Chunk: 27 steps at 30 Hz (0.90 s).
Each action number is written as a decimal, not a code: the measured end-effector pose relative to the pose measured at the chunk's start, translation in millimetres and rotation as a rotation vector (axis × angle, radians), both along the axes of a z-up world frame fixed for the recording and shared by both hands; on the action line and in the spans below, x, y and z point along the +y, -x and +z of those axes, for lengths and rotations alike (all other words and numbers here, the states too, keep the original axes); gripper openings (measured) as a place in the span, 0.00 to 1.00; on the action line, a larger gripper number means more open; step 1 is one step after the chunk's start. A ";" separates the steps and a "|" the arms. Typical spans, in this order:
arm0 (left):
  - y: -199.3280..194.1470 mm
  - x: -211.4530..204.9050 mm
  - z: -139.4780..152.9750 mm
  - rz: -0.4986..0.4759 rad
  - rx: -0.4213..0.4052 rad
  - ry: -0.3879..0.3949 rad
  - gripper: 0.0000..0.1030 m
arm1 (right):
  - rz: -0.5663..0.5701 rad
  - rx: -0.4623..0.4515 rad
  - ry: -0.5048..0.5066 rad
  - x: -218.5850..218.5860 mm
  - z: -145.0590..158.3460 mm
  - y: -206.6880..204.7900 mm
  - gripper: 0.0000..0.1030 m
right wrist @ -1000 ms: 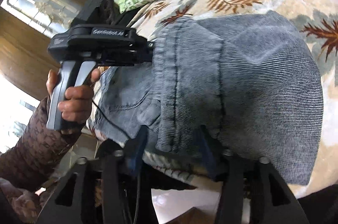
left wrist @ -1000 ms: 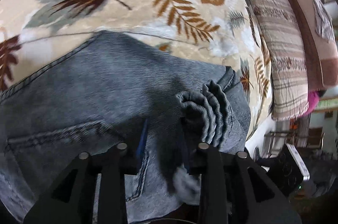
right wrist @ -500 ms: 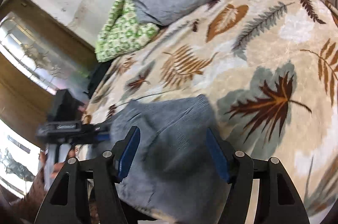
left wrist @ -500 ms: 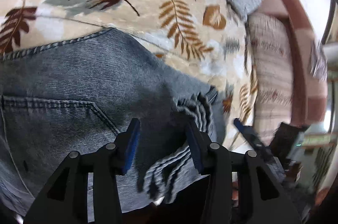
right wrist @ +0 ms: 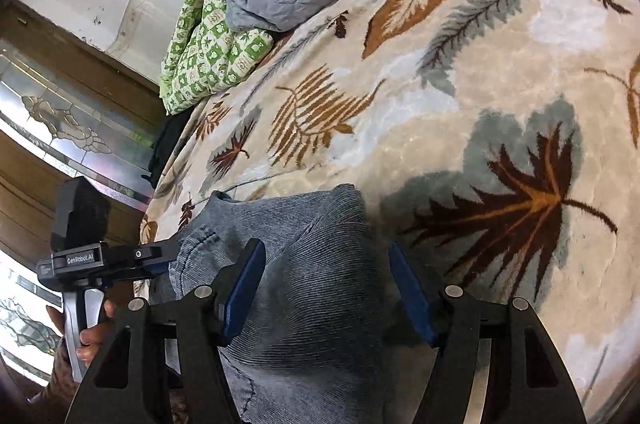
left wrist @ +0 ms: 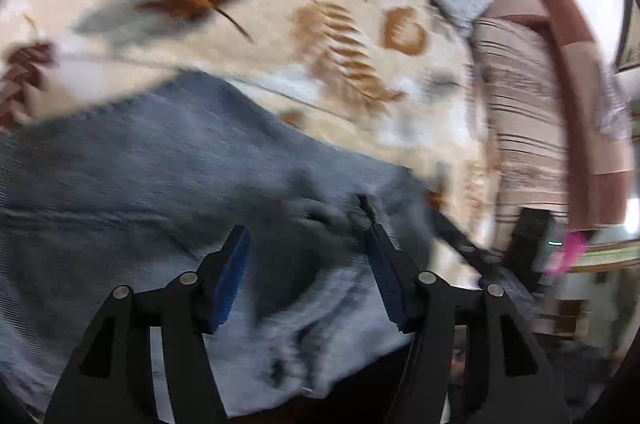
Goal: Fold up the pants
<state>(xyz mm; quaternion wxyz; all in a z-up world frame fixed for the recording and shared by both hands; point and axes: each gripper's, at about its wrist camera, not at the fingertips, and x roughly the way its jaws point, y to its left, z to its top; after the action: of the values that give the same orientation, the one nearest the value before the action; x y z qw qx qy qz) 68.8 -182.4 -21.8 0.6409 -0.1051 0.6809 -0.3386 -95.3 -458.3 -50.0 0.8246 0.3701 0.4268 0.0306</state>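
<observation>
Grey-blue ribbed denim pants (right wrist: 312,304) lay folded in a thick bundle on the leaf-print beige blanket (right wrist: 460,112) of the bed. Left hand-held gripper (left wrist: 306,272) – jaws just opening, fabric loose between them. Right hand-held gripper (right wrist: 326,294) apart – straddling the fold, not pinching.

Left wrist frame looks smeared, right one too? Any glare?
Left wrist view: motion blur smears the grey-blue denim pants and leaf-print beige blanket; only the gripper fingers stay crisp. Right wrist view: sharp, denim ribs readable; window at the lower left blown out.
</observation>
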 end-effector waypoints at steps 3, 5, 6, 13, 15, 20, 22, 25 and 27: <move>12.5 -16.1 5.8 -0.066 0.010 0.040 0.65 | 0.008 -0.007 -0.024 -1.5 -3.8 -0.5 0.65; 19.1 -27.2 6.0 -0.092 0.002 0.022 0.70 | 0.018 -0.006 -0.025 -0.5 -7.4 -3.1 0.61; 22.2 -33.5 3.9 -0.107 0.010 0.016 0.72 | 0.019 -0.003 -0.018 0.7 -9.0 -4.4 0.56; 36.6 -26.7 7.5 -0.138 -0.157 -0.135 0.43 | 0.071 -0.075 0.089 14.2 16.3 -5.2 0.14; 36.2 -19.6 4.7 -0.117 -0.225 -0.191 0.42 | 0.076 -0.105 0.142 17.2 26.1 -5.0 0.14; 32.8 -12.2 -15.4 -0.103 -0.243 -0.229 0.51 | 0.059 -0.011 0.191 12.0 -1.2 -17.2 0.14; 31.9 -7.9 -19.7 -0.091 -0.226 -0.212 0.52 | 0.055 0.015 0.198 9.1 -11.3 -17.2 0.17; 32.4 -2.7 -13.1 -0.092 -0.216 -0.190 0.51 | 0.041 0.007 0.137 1.8 -10.5 -13.1 0.21; 30.2 -0.8 -6.1 -0.088 -0.185 -0.146 0.50 | 0.034 -0.027 0.048 -4.9 -6.3 -11.7 0.29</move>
<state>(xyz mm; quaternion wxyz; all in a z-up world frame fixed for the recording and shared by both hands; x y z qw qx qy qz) 38.6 -183.1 -27.9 0.6915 0.0035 0.6457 -0.3239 -83.6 -463.2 -56.3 0.8383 0.3423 0.4225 0.0393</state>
